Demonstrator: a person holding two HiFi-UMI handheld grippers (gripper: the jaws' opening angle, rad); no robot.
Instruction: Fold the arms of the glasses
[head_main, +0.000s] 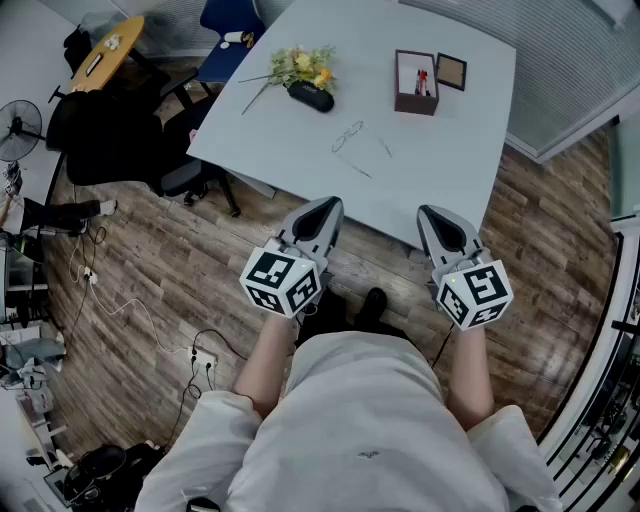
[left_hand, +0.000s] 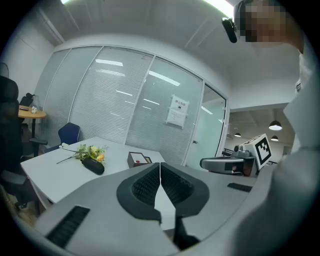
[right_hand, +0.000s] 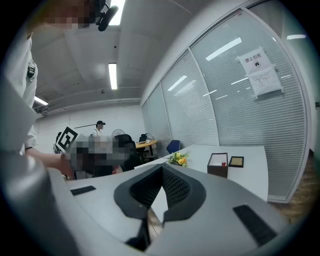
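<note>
The glasses are a thin, pale wire pair, little more than faint outlines against the white tabletop. They lie near the middle of the tabletop, with a black case and a small bunch of flowers beyond them to the left and an open brown box beyond them to the right. They are well apart from both grippers.

In the head view the two lenses sit side by side, and two fine lines that look like the arms run from them toward the near right. The arms appear spread rather than folded, though the frame is too thin to be sure. The lens front seems to run from near-left to far-right, facing the far side. Neither gripper view shows the glasses clearly, because each gripper's grey body covers the near part of the tabletop.

The left gripper and the right gripper are held short of the tabletop's near edge. Both have their jaws pressed together with nothing between them.
</note>
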